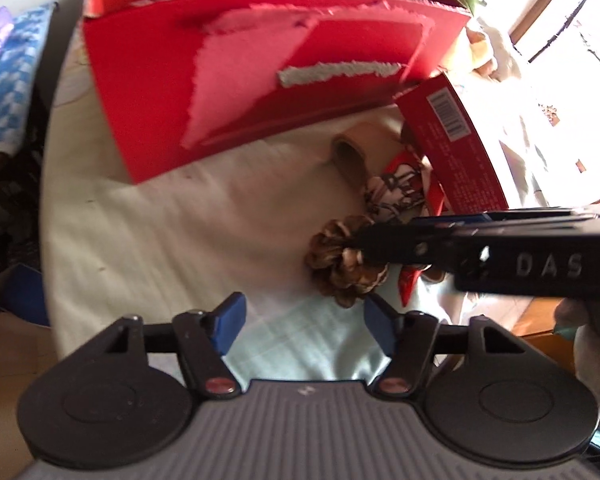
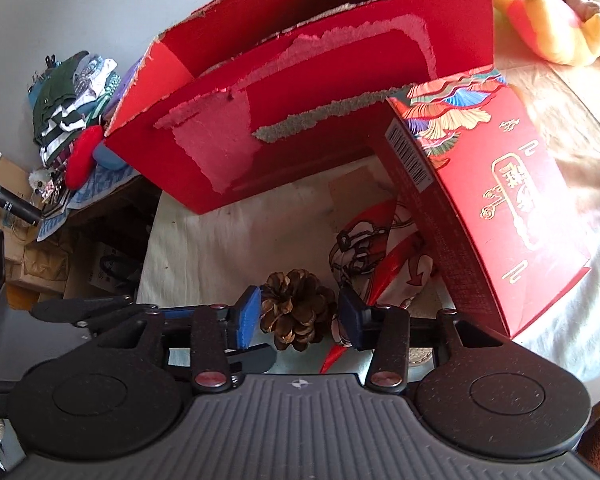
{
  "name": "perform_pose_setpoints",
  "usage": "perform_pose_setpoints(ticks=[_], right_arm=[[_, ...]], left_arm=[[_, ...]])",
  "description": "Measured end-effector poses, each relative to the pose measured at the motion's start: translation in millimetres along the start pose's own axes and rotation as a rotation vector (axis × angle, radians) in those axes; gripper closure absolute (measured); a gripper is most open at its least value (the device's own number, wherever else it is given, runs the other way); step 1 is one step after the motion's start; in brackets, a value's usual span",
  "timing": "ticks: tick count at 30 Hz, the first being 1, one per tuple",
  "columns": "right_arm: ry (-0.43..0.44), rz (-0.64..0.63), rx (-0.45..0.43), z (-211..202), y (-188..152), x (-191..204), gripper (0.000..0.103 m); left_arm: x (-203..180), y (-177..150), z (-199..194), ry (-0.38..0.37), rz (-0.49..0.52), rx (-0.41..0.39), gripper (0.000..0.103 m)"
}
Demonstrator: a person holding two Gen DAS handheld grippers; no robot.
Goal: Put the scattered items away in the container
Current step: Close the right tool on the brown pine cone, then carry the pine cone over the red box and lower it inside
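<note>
Right gripper (image 2: 298, 316) down over the pine cone (image 2: 296, 310), blue pads either side of it, left pad seemingly brushing the scales, right pad a sliver clear — jaws parted round the cone, not yet clamped, though the fisheye makes that contact hard to call. Tilted steeply down, so the fingers can straddle the cone rather than shove it across the cloth.

Left gripper (image 1: 302, 322) hanging just short of the same cone (image 1: 342, 266), jaws half apart with nothing between them but bare table cover (image 1: 160, 232). Crossing from the right in that view, the right gripper (image 1: 364, 246), tips buried in the cone's scales. Looks like a supporting role for the left tool here, waiting close by.

Red cardboard box (image 2: 320, 92) standing open-topped towards the far edge of the table, torn facing on its front wall, mouth upward and ready to receive. Not yet in it: the cone, near the front edge; a patterned red-and-white cloth (image 2: 380, 256) bunched just beside the cone; a tape roll (image 1: 350, 154) further back, near the box's foot. Flat red gift box (image 2: 500, 200) propped aslant over the cloth, leaning by the big box's corner — likely awkward to lift until the smaller bits are cleared.
</note>
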State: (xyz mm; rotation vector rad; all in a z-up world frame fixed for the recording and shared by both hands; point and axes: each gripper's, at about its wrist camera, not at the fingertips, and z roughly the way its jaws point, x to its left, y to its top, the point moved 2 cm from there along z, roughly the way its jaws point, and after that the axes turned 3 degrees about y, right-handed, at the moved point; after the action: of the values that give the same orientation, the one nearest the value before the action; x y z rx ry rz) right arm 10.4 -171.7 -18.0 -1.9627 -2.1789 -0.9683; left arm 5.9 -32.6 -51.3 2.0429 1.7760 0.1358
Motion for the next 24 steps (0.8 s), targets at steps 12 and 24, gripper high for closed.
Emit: perform_pose_setpoints(ticks=[12,24], right_arm=[[0.065,0.013,0.088,23.1,10.7,-11.2,0.053],[0.121,-0.113,0.096,10.2,31.8,-4.1,0.057]], left_arm=[[-13.0,15.3,19.5,0.002,0.042,0.018,0.063],[-15.6,25.5,-2.0,0.013,0.103,-0.014,0.089]])
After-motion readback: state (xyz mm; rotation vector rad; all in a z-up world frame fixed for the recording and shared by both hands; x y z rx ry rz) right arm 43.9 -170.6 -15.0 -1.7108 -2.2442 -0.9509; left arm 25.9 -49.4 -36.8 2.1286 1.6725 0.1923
